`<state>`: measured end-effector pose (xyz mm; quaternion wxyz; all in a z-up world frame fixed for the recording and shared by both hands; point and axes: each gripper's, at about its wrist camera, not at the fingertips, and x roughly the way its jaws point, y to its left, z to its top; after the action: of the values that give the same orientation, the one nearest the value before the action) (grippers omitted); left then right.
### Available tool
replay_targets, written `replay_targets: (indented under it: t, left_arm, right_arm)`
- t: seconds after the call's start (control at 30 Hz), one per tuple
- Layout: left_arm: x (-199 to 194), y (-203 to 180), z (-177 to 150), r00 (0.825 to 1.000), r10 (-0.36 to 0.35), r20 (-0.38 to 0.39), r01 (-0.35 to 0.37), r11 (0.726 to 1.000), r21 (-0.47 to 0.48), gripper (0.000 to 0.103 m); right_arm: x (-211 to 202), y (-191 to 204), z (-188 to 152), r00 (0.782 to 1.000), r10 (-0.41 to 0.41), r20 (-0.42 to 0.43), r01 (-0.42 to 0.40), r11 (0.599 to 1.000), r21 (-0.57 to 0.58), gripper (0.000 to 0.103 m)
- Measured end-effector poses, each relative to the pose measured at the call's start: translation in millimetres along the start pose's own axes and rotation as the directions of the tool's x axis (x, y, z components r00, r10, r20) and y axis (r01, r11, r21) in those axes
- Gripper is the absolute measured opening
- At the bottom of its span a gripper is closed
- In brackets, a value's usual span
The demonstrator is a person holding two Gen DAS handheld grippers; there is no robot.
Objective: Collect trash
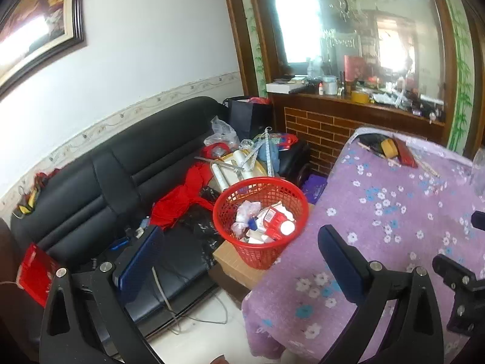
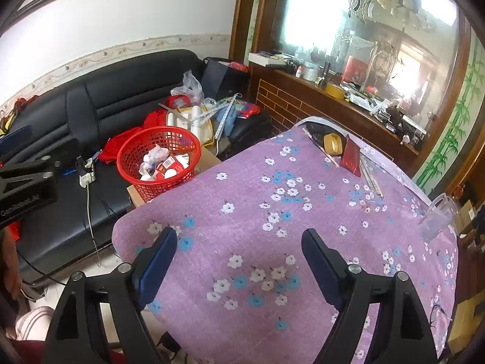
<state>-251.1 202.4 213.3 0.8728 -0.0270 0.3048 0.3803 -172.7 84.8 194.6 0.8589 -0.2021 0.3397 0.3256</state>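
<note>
Left gripper and right gripper: jaws apart, holding nothing. Red basket, upper left, contains trash.

Bright daylight, mirror glare, fisheye warp

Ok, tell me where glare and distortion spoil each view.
Left wrist view: the mirror blows out white at its top left, the framed picture catches glare, and the wall border bows. Right wrist view: a large white patch washes out the mirror, and the sofa curves near the edge.
</note>
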Motion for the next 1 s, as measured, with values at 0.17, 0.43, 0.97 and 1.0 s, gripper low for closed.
replay_targets:
  t: [0.17,0.43,0.97,1.0]
  left_arm:
    - [-8.9,-5.5,-1.1,0.998,0.053,-0.025,-0.053,0.999,-0.002,0.101]
    - [-15.9,-3.2,-7.2,0.992,0.120,-0.035,-0.120,0.993,-0.016,0.101]
    - [-11.2,-0.9,-18.4,0.990,0.123,-0.076,-0.125,0.992,-0.019,0.101]
    - [-10.9,-0.8,-18.2,0.990,0.122,-0.076,-0.124,0.992,-0.020,0.101]
  right_arm:
    - [-8.0,-5.1,-6.3,1.000,0.009,0.009,-0.009,1.000,0.001,0.088]
    - [-17.4,1.8,-8.8,0.999,0.014,0.036,-0.012,0.999,-0.040,0.089]
    - [-12.1,18.9,-15.4,1.000,0.028,0.007,-0.027,0.995,-0.098,0.089]
    - [-11.6,19.2,-15.0,1.000,0.028,0.006,-0.028,0.995,-0.099,0.089]
